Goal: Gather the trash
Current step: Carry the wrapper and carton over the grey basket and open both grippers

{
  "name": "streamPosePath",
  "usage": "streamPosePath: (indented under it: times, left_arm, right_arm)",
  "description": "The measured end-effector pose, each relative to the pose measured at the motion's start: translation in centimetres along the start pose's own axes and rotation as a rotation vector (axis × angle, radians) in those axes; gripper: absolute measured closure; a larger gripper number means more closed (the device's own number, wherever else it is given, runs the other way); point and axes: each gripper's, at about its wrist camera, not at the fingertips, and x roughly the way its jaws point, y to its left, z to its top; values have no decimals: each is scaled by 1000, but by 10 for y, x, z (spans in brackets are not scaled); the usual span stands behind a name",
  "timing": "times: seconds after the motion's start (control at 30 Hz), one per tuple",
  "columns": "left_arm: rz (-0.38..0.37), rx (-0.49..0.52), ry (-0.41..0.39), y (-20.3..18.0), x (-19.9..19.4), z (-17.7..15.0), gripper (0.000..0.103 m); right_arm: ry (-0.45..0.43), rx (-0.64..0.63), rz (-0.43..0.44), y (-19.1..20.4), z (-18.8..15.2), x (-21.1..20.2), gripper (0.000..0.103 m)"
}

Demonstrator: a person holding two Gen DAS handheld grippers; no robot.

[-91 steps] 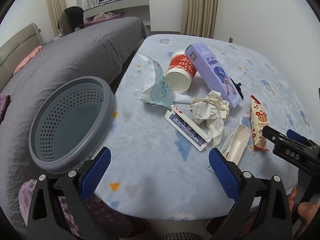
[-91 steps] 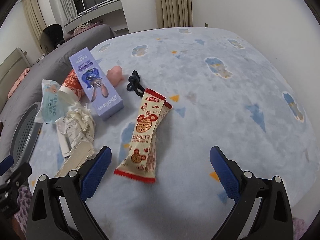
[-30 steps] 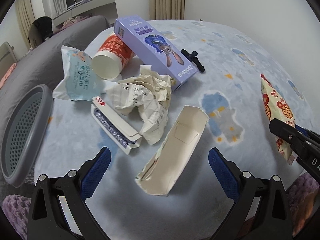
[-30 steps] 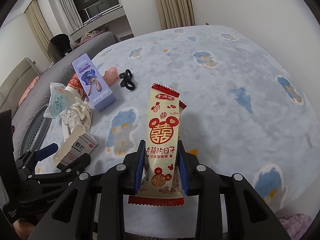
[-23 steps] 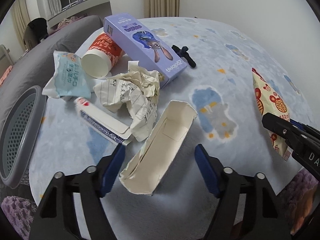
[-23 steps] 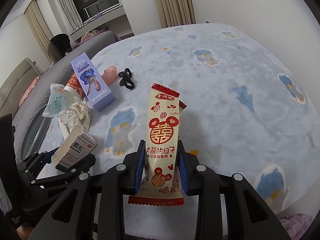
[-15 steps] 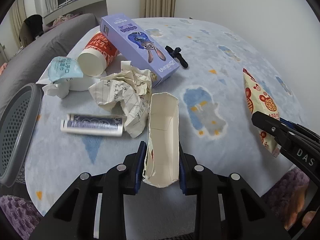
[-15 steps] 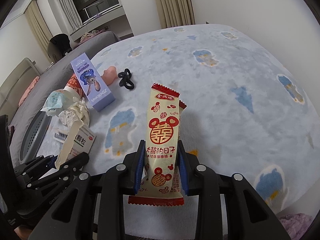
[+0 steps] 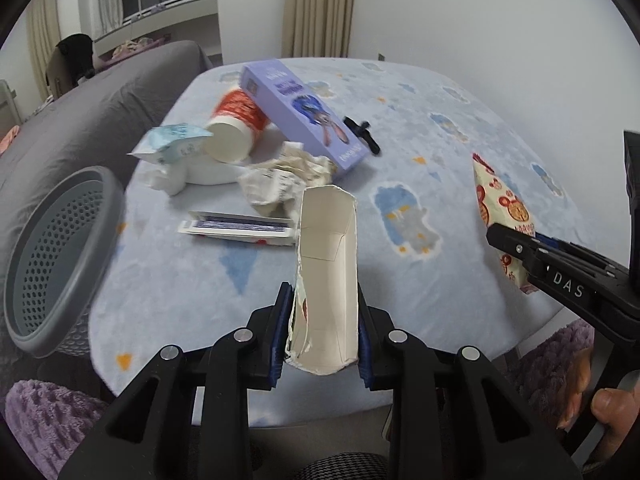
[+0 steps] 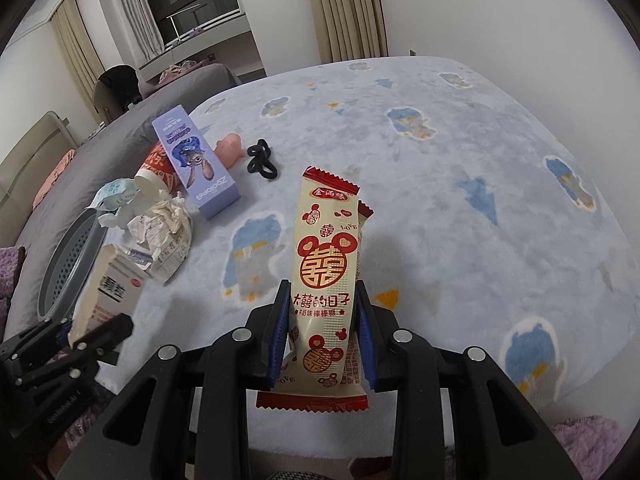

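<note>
While a pale blue blanket (image 10: 460, 184) printed with small blue animals and orange and blue triangles covers the whole work surface, a grey bedspread (image 9: 92, 108) lies beyond it at ten o'clock, with beige curtains (image 10: 348, 8) and a white wall behind.

The left gripper (image 9: 322, 332) is clenched on an opened white carton (image 9: 326, 280), held above the blanket with its open inside facing the camera; from the right wrist view the carton's outer face shows large Chinese characters and a red mark. The right gripper (image 10: 322, 332) clamps a cream and red candy wrapper (image 10: 324, 276) that stands upright, printed with mouse-ear emblems, "LOVE" and Chinese text. "DAS" is lettered on the right gripper's finger in the left view.

On the blanket at eleven o'clock lie crumpled paper (image 9: 286, 178), a flat playing-card box (image 9: 240, 228), a red and white paper cup (image 9: 236, 128) on its side, a light blue tissue pack (image 9: 172, 148) and a purple box (image 10: 196, 164) with a cartoon rabbit. A black hair tie (image 10: 260, 158) sits at twelve o'clock. The grey perforated basket (image 9: 52, 256) stands at nine o'clock, off the blanket's edge.
</note>
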Motion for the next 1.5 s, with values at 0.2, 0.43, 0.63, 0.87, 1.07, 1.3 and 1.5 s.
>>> streamPosePath:
  times: [0.2,0.43,0.63,0.87,1.07,1.3,1.5]
  left_arm:
    - [81,-76,-68,48,-28,2,75]
    - [201,-186,-126,120,-49,8,75]
    - [278,-252,-144,174,-53,10,75]
    - [348,-298,-129,229,-41,12,75]
    - [393,-329,-109,277,-27,10,75]
    - [408,-388,-91,309,-12,4,74]
    - [408,-416,-82,321,-6,1,74]
  right_arm:
    - [-9,-43,33,31,5,-7,73]
    - [-10,-148,125,98,18,-2,73]
    - [2,-247,219,165,32,12,73]
    - [49,-354,305,240,37,45,73]
    - [92,-440,352,295,43,79,73]
    - [127,-497,389,335,44,107,73]
    - [127,-532,389,354,43,118,72]
